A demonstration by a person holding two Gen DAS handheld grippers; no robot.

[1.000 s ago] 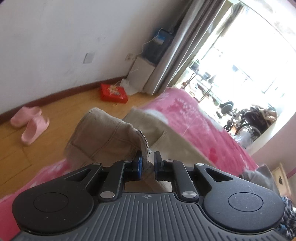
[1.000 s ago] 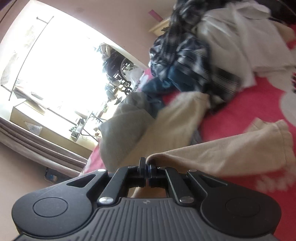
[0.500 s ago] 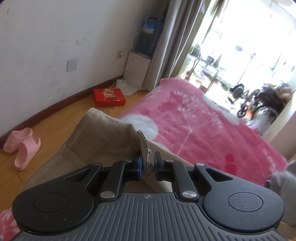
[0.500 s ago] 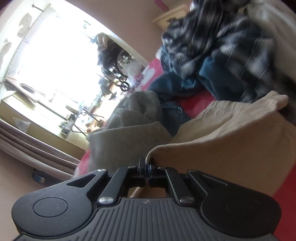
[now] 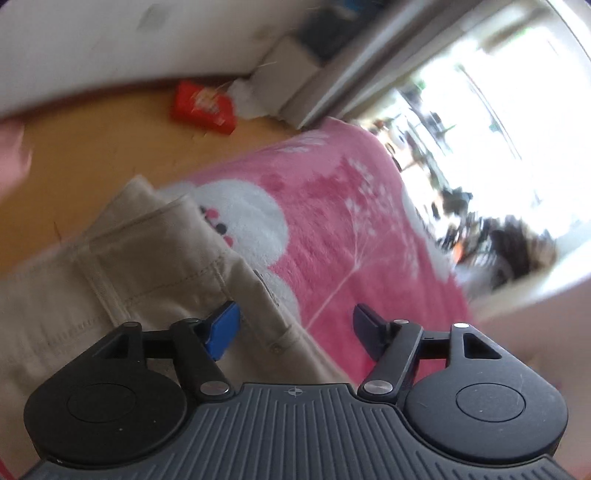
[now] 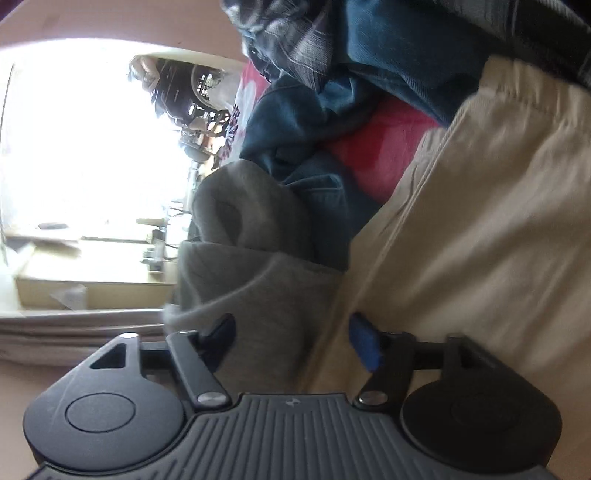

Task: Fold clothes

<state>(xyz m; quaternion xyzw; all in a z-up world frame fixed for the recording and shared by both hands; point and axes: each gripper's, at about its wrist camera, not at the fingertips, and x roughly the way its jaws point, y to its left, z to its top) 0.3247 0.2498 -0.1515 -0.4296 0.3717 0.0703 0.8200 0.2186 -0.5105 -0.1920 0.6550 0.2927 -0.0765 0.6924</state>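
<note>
Beige trousers (image 5: 122, 266) lie on the pink bed cover (image 5: 354, 229), their waistband end near the bed's left edge. My left gripper (image 5: 295, 326) stands open just above them, its blue-padded left finger over the cloth and nothing pinched. In the right wrist view the same beige trousers (image 6: 480, 229) stretch along the right side. My right gripper (image 6: 293, 334) is open too, straddling the border between the trousers and a grey garment (image 6: 251, 266), holding neither.
A heap of dark blue denim (image 6: 303, 122) and plaid cloth (image 6: 280, 26) lies beyond the grey garment. On the wooden floor (image 5: 92, 147) by the wall sits a red box (image 5: 201, 107). A curtain (image 5: 354, 55) and bright window lie past the bed.
Both grippers were shut on the beige trousers and have now opened and let go. The trousers now lie flat on the bed. Both views have swung and blurred.
</note>
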